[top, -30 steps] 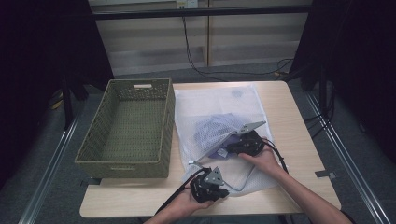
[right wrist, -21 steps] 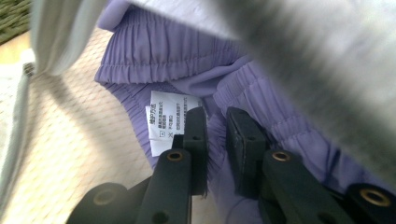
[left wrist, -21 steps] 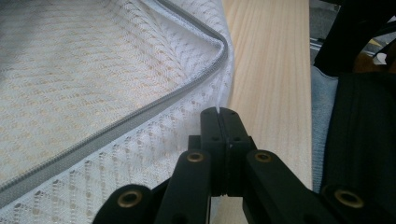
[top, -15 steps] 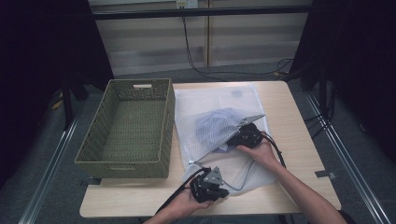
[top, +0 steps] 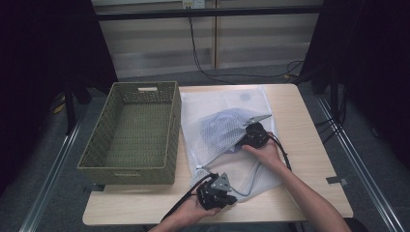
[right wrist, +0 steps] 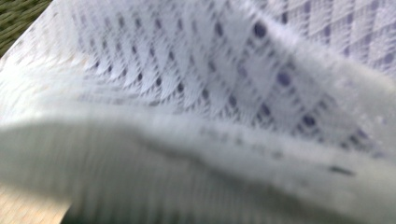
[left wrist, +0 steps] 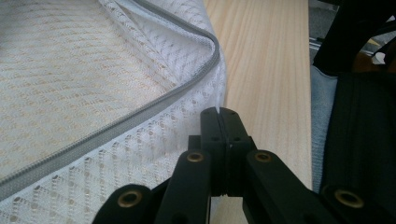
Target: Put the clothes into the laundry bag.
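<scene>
A white mesh bag [top: 227, 104] lies on the wooden table [top: 309, 125] with a blue garment [top: 220, 128] inside it. My right gripper [top: 246, 137] is pushed into the bag's side by the garment. Its jaws are hidden under the mesh, and blurred mesh bag fabric [right wrist: 210, 70] lies close against its camera. My left gripper [top: 227, 195] sits at the bag's near corner by the table's front edge. In the left gripper view the jaws [left wrist: 218, 114] are shut, with a white sliver of the mesh bag [left wrist: 93, 93] pinched at their tips beside the grey zipper [left wrist: 154, 105].
An olive woven basket [top: 176, 125] stands on the left half of the table, touching the bag's left edge. Bare wood [left wrist: 266, 70] runs along the table's front and right side. Cables trail from both grippers toward the person.
My right gripper has slid a little farther from the person, deeper into the bag beside the blue garment. The left gripper has stayed in place.
</scene>
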### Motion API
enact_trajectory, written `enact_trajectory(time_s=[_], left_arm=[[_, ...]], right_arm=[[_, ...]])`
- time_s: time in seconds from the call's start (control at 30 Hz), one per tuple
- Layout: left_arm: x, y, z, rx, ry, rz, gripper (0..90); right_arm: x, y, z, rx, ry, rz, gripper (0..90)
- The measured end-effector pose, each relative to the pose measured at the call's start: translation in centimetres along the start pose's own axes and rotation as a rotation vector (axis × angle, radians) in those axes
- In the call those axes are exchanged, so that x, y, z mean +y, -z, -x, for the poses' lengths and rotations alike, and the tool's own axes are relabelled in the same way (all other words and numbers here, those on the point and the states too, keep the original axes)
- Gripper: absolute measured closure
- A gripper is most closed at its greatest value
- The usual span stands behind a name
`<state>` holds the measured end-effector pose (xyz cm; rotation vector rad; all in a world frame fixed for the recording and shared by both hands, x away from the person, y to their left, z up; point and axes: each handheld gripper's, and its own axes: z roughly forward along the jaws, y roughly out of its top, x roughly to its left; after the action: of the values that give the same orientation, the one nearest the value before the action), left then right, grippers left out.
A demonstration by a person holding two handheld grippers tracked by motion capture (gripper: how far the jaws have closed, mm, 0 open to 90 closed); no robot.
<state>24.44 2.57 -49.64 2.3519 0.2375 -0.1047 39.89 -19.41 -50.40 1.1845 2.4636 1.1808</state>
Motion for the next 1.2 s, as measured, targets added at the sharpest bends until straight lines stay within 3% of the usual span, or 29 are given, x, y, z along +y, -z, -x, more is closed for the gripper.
enact_trajectory(time_s=[0.1, 0.4, 0.57, 0.63, 0.67, 0.83, 1.2], left_arm=[[0.0, 0.0, 0.0, -0.001, -0.001, 0.000, 90.0], [0.0, 0.0, 0.0, -0.002, 0.000, -0.001, 90.0], [0.1, 0.1, -0.1, 0.000, -0.007, -0.015, 90.0], [0.1, 0.0, -0.1, -0.003, -0.005, -0.009, 90.0], [0.0, -0.1, 0.0, -0.005, 0.005, 0.016, 90.0], [0.0, -0.1, -0.1, -0.015, 0.004, 0.006, 90.0], [0.0, -0.1, -0.1, -0.009, 0.006, 0.017, 90.0]], right_arm=[[0.2, -0.2, 0.1, -0.003, -0.003, 0.004, 76.7], [1.0, -1.0, 0.3, -0.075, -0.029, 0.006, 75.5], [1.6, -1.2, 0.6, -0.076, -0.048, -0.001, 74.8], [1.8, -1.2, 0.6, -0.085, -0.053, -0.003, 74.7], [1.9, -1.3, 0.7, -0.089, -0.055, -0.007, 74.8], [2.6, -1.4, 0.9, -0.091, -0.075, -0.006, 73.5], [2.5, -2.1, 1.0, -0.116, -0.061, -0.013, 72.9]])
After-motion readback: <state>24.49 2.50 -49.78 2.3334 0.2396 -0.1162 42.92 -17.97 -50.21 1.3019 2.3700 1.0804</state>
